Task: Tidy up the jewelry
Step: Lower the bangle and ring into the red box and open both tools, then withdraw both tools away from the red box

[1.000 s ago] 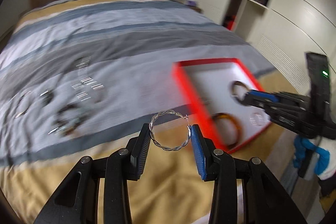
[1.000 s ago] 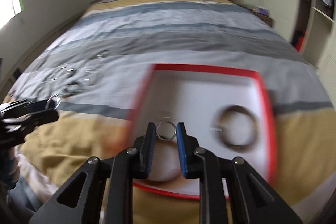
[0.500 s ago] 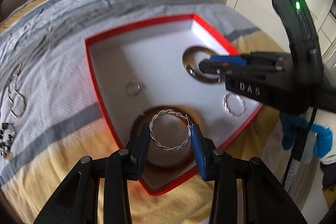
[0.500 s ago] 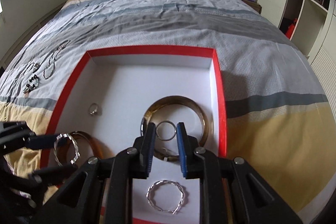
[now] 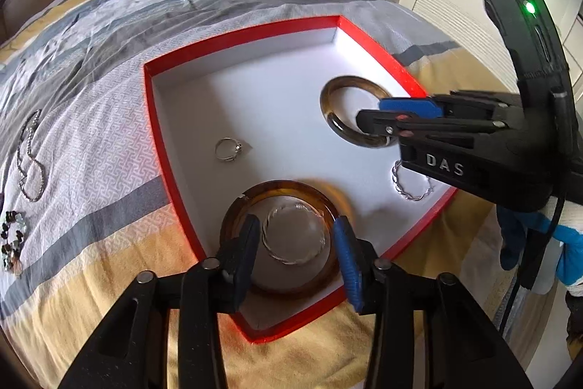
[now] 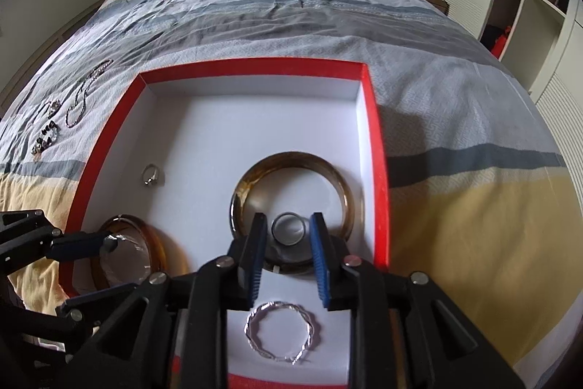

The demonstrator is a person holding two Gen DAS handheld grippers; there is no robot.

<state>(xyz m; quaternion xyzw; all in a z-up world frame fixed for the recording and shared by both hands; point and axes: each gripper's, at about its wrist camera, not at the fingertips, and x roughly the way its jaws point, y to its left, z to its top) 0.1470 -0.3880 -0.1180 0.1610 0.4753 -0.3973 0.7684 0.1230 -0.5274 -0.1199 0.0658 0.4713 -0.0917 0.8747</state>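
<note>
- Fingers of the left gripper [image 5: 297, 239] are spread, with the twisted silver hoop [image 5: 293, 234] lying blurred between them and touching neither pad, as far as the blur lets one tell.
- That hoop sits inside the amber bangle [image 5: 237, 217] at the near corner of the red tray [image 5: 237, 35].
- Fingers of the right gripper [image 6: 288, 243] are also spread around a plain silver ring [image 6: 288, 228], a gap visible on each side of it.
- The ring lies within the brown-gold bangle [image 6: 291, 159], near the tray's right wall.
- A second twisted hoop [image 6: 282, 330] lies on the tray floor just below the right gripper.
- A small stone ring [image 5: 229, 149] rests toward the tray's left wall.
- On the striped bed cover [image 6: 291, 24] left of the tray lie a chain necklace [image 5: 31, 159] and a beaded bracelet [image 5: 11, 239].
</note>
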